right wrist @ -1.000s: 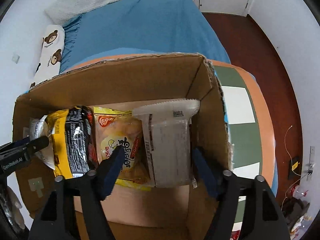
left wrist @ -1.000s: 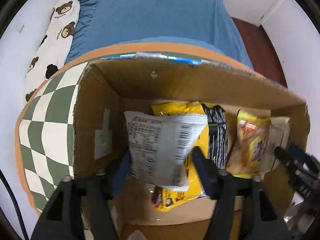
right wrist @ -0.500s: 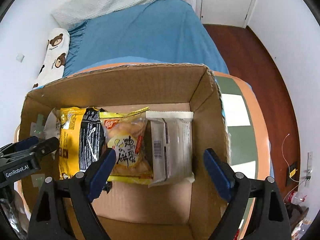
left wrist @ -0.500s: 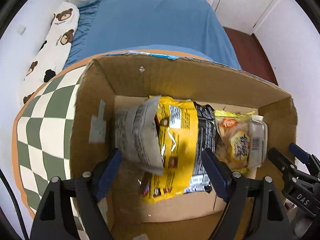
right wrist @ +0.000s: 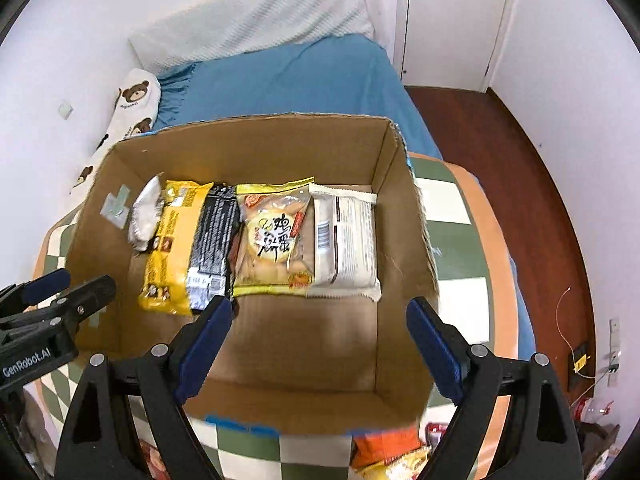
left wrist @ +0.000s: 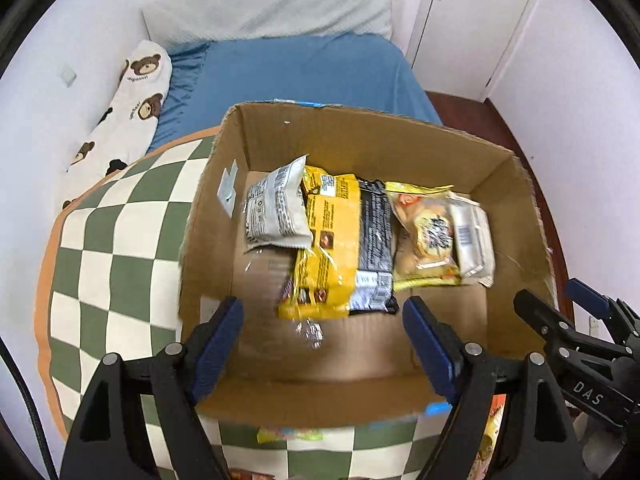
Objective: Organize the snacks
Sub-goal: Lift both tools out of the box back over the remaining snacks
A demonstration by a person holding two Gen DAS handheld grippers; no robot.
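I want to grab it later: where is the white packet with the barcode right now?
In the right wrist view, the white barcode packet lies flat in the brown cardboard box, at the right end of the row, beside the yellow cracker bag.

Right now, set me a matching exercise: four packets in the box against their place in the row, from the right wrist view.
Things:
1. grey packet
2. yellow-black packet
3. biscuit packet
4. white packet

Places:
A. far right, nearest the box's right wall
B. far left, propped on edge
C. second from right
D. second from left

Pairs: 1-B, 2-D, 3-C, 4-A
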